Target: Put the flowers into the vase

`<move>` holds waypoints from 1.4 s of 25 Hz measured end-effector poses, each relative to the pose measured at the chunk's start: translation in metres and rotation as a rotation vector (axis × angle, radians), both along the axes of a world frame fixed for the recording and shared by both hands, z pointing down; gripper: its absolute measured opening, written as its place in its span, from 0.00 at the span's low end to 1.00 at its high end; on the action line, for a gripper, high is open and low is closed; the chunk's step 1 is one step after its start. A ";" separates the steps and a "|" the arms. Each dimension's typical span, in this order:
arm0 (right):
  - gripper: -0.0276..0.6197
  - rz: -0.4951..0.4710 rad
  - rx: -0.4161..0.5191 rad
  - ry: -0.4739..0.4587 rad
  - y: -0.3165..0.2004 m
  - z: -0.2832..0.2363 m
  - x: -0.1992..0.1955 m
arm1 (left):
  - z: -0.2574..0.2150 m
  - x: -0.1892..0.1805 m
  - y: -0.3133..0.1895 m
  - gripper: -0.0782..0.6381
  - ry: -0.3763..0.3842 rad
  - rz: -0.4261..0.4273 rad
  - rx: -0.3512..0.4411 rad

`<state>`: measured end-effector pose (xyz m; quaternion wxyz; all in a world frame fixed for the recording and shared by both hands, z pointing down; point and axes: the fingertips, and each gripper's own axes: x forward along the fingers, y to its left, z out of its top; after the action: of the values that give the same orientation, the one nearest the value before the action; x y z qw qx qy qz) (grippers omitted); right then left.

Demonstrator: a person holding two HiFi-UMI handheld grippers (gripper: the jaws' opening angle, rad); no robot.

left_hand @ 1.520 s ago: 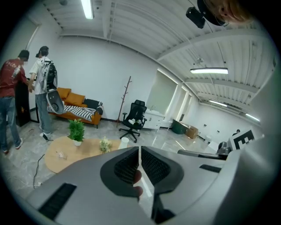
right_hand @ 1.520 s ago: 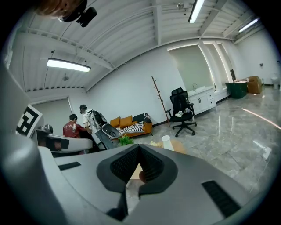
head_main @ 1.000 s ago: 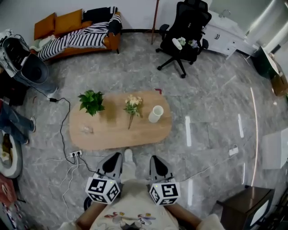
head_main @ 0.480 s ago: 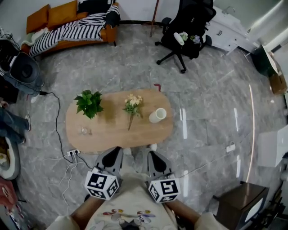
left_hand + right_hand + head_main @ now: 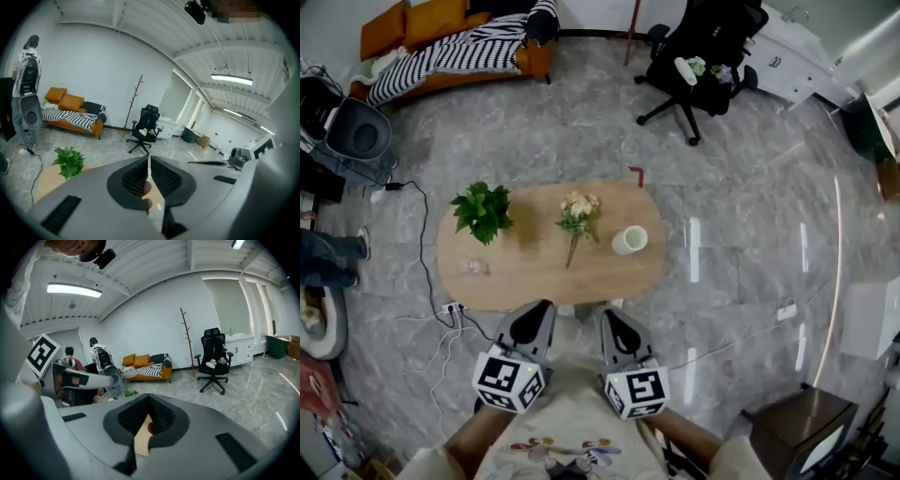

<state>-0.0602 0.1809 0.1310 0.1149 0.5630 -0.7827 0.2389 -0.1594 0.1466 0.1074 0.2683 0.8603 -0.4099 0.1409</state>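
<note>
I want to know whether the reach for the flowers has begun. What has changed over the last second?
The left gripper and the right gripper came forward together to the near edge of the table as the person stepped closer. Both stayed shut, and nothing was taken hold of. The flowers, the vase and the plant lie on the table as before.

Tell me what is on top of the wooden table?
A potted plant, a bunch of flowers lying flat, a white vase and a small clear thing. The vase's inside is too small to see.
</note>
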 end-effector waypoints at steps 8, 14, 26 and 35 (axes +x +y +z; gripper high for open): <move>0.05 -0.015 -0.041 -0.045 -0.015 0.019 0.018 | 0.027 0.027 -0.014 0.15 -0.045 -0.053 -0.056; 0.05 -0.050 -0.074 -0.071 -0.026 0.037 0.019 | 0.053 0.038 -0.018 0.15 -0.068 -0.080 -0.100; 0.05 -0.080 -0.143 -0.029 -0.062 0.108 0.021 | 0.117 0.041 -0.046 0.15 -0.054 -0.096 -0.132; 0.05 -0.078 -0.174 -0.025 -0.086 0.159 0.011 | 0.174 0.038 -0.063 0.20 -0.054 -0.097 -0.200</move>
<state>-0.0489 0.0946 0.2899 0.1628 0.5170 -0.7817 0.3083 -0.1209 0.0836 0.2818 0.3481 0.8044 -0.4420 0.1909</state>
